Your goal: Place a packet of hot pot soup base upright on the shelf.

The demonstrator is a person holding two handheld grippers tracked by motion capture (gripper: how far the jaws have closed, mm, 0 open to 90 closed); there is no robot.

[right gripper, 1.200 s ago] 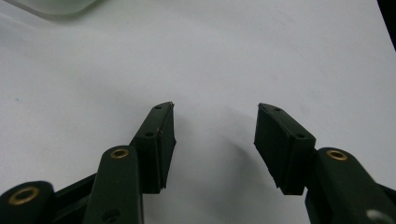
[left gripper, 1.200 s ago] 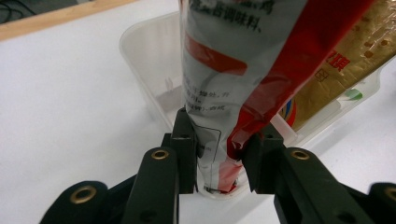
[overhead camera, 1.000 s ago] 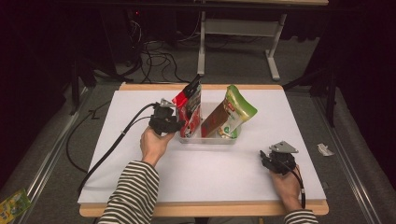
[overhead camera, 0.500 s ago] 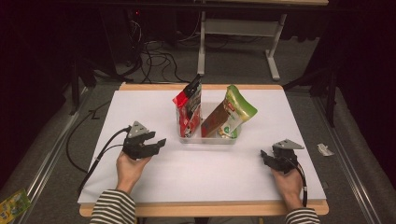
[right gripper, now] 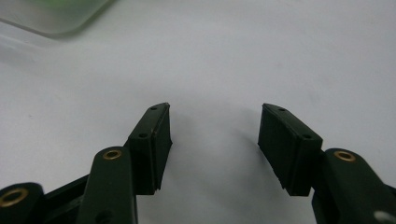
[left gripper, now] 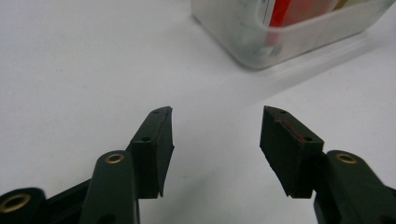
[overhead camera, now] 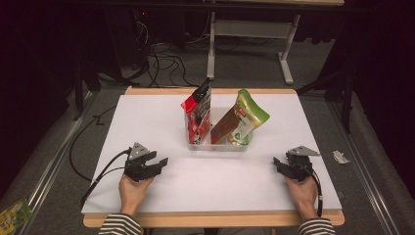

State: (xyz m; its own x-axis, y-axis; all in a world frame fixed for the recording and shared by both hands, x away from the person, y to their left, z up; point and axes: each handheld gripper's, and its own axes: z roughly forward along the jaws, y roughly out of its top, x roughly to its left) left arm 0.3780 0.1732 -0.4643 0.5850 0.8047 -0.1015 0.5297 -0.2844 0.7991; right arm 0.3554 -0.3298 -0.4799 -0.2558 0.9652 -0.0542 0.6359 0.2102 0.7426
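Observation:
A clear plastic bin [overhead camera: 218,143] stands mid-table with a red pouch [overhead camera: 198,111] and a green-and-brown pouch [overhead camera: 242,120] upright in it. My left gripper [overhead camera: 160,164] rests low over the white tabletop at the front left, well apart from the bin. Its jaws have opened wider within the last second and are open with nothing between them [left gripper: 215,126]. The bin's corner [left gripper: 299,39] and the red pouch [left gripper: 294,9] lie ahead of it. My right gripper [overhead camera: 278,164] sits at the front right, open and empty [right gripper: 215,123]. Its jaws have widened slightly.
The white tabletop [overhead camera: 220,183] stretches between the two hands. A blurred bin edge [right gripper: 51,18] lies far ahead of the right jaws. On the floor are cables [overhead camera: 161,58], a green packet [overhead camera: 14,215] and a paper scrap [overhead camera: 340,156].
The left hand has pulled back from the red pouch at the bin to the front left and sunk toward the table. The right hand has stayed put.

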